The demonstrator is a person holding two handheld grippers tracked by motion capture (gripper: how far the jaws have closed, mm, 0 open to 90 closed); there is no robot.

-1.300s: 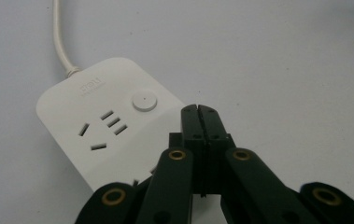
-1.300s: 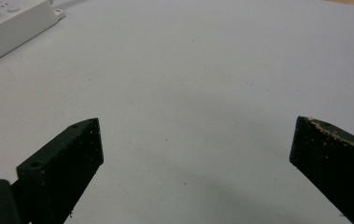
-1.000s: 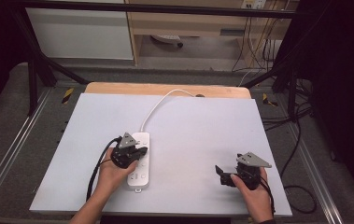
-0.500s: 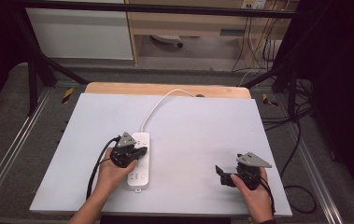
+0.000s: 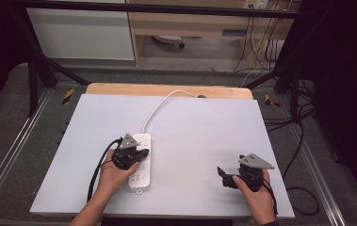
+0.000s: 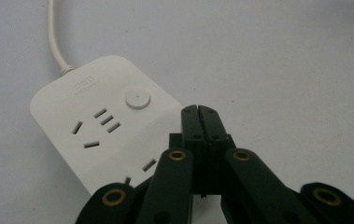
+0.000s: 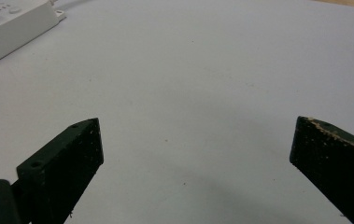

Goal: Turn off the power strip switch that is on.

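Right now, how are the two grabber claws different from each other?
The left gripper has its jaws pressed shut together, while the right gripper has its jaws spread wide open. The left gripper sits over the white power strip; the right gripper is over bare table, away from the strip. Both are black, hand-held and hold nothing.

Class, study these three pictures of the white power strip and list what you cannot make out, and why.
1. Near sockets of the white plastic power strip: left gripper view, covered by the shut left hand-held gripper.
2. Embossed lettering beside its round button: too small to read.
3. Where the white cable ends: high view, lost at the table's far edge.
4. Strip's far end: right gripper view, cut off by the frame's top-left corner.
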